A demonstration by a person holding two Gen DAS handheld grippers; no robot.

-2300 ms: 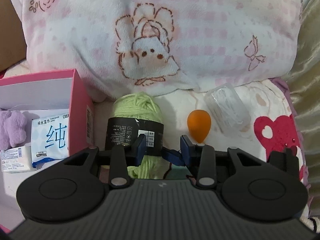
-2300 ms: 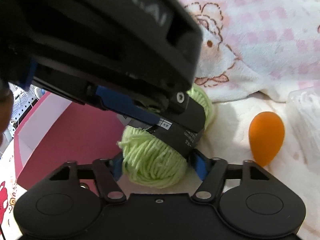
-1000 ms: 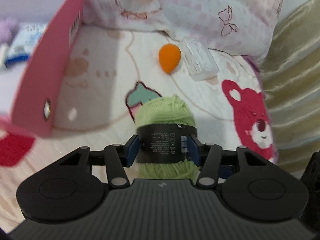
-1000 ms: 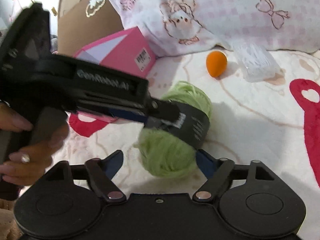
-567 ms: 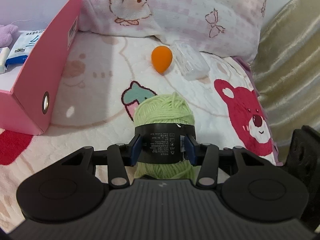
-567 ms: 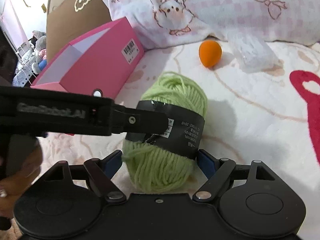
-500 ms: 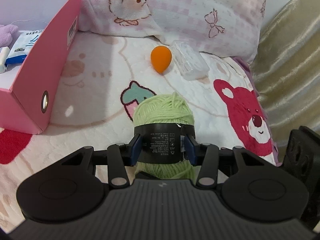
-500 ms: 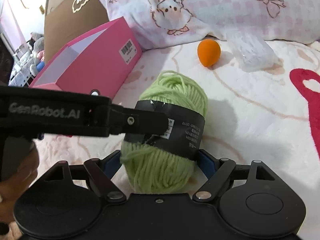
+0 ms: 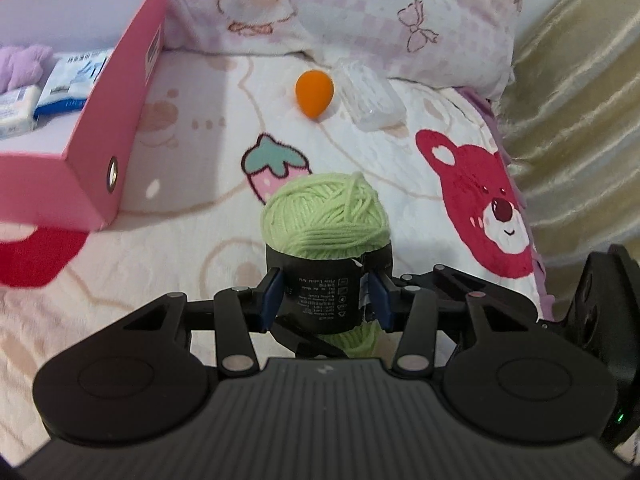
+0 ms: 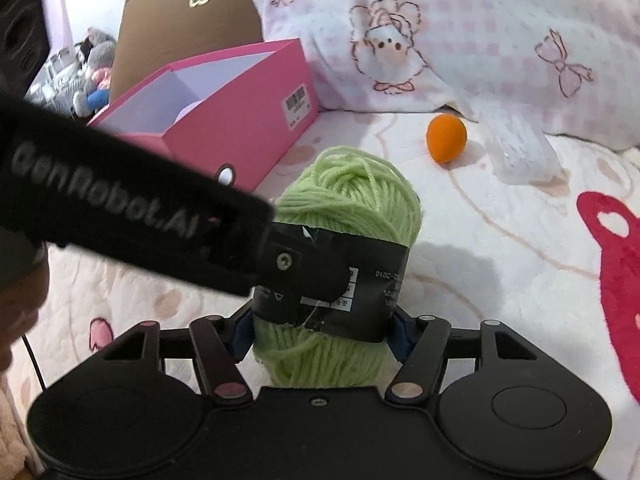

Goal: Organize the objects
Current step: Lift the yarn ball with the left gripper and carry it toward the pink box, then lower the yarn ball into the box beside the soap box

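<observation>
From the left wrist, the left gripper pinches the green yarn ball by its black band, long axis upright above the bed; the pink box lies off to its left.

From the right wrist, the right gripper has just been closing on the same ball from below; contact is unclear.

A cartoon-printed bedspread is spread below a pink-checked pillow. A gold curtain is hung alongside.
</observation>
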